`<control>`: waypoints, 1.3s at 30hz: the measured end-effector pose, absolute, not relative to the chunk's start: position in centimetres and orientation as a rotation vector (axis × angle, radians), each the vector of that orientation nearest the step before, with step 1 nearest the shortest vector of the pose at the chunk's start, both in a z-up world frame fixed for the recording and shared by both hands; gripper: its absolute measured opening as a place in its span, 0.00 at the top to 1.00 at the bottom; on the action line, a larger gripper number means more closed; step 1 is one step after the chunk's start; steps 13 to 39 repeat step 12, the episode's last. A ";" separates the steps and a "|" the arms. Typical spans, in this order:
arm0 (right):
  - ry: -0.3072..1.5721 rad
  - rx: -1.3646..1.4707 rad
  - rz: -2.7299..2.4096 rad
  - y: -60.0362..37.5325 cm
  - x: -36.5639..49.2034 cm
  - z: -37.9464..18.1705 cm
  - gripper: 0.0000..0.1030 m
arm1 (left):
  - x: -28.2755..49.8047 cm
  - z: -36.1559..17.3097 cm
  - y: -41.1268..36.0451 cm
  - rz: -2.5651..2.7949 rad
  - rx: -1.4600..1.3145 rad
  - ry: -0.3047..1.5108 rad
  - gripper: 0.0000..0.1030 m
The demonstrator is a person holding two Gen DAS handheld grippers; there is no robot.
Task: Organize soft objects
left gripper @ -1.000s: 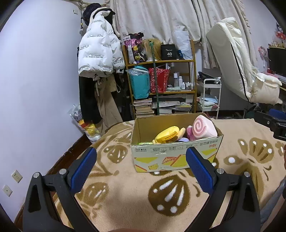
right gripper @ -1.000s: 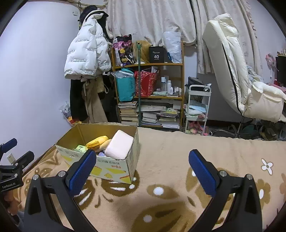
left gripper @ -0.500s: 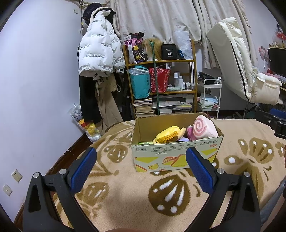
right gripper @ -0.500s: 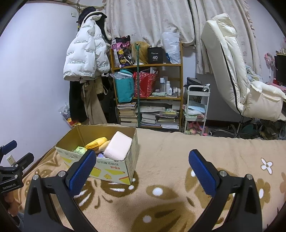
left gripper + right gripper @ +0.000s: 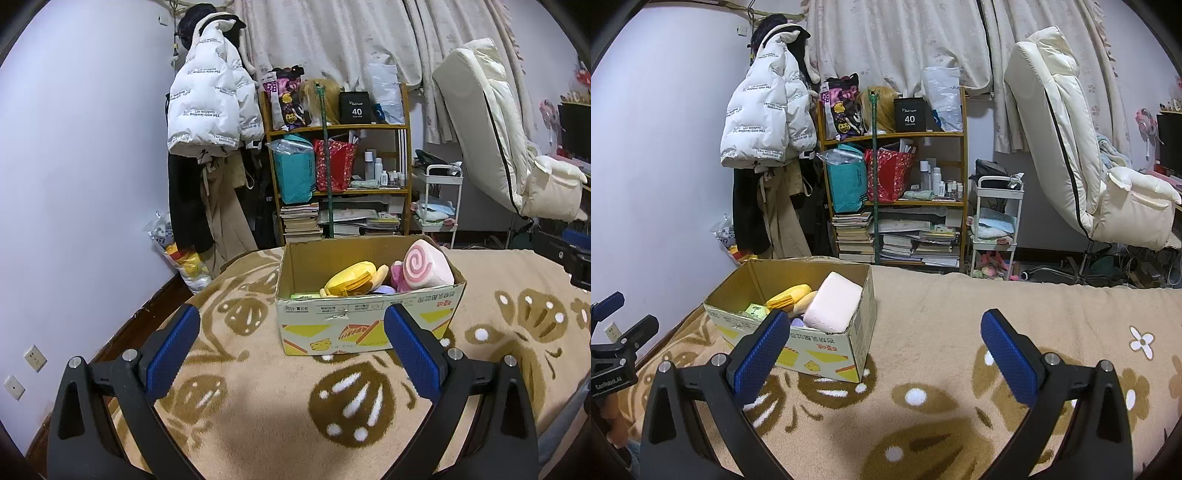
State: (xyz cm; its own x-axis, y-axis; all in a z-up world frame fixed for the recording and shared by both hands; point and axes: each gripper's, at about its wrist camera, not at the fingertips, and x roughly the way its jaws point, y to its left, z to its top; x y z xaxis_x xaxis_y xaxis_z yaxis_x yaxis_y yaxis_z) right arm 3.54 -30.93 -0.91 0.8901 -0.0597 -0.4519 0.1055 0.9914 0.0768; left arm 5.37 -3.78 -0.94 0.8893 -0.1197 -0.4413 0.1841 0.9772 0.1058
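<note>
A cardboard box [image 5: 332, 325] stands on a beige blanket with brown patterns [image 5: 258, 406]. In it lie a pink swirl roll cushion [image 5: 424, 266], a yellow plush [image 5: 351, 282] and other soft items. My left gripper [image 5: 291, 350] is open and empty, hovering in front of the box. In the right wrist view the box [image 5: 827, 347] is at the left with the pink cushion [image 5: 834, 306] and the yellow plush [image 5: 788, 295] inside. My right gripper [image 5: 882, 350] is open and empty, over the blanket to the right of the box.
A wooden shelf [image 5: 340, 177] with bags and books stands behind the bed, beside hanging coats [image 5: 207, 110]. A white trolley [image 5: 995, 221] and a cream recliner chair [image 5: 1089, 166] stand at the right. The left gripper shows at the left edge of the right wrist view [image 5: 613, 350].
Both grippers stay open and almost still. The right wrist view has shifted slightly, so the box sits a little lower left in it.
</note>
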 end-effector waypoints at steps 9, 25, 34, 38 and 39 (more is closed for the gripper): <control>0.463 0.100 -0.086 -31.0 3.5 -0.9 0.00 | 5.4 -0.9 -3.9 -0.157 0.150 0.456 0.04; 0.465 0.100 -0.087 -31.0 3.5 -1.0 0.00 | 5.4 -0.9 -4.1 -0.160 0.152 0.457 0.04; 0.465 0.100 -0.087 -31.0 3.5 -1.0 0.00 | 5.4 -0.9 -4.1 -0.160 0.152 0.457 0.04; 0.465 0.100 -0.087 -31.0 3.5 -1.0 0.00 | 5.4 -0.9 -4.1 -0.160 0.152 0.457 0.04; 0.465 0.100 -0.087 -31.0 3.5 -1.0 0.00 | 5.4 -0.9 -4.1 -0.160 0.152 0.457 0.04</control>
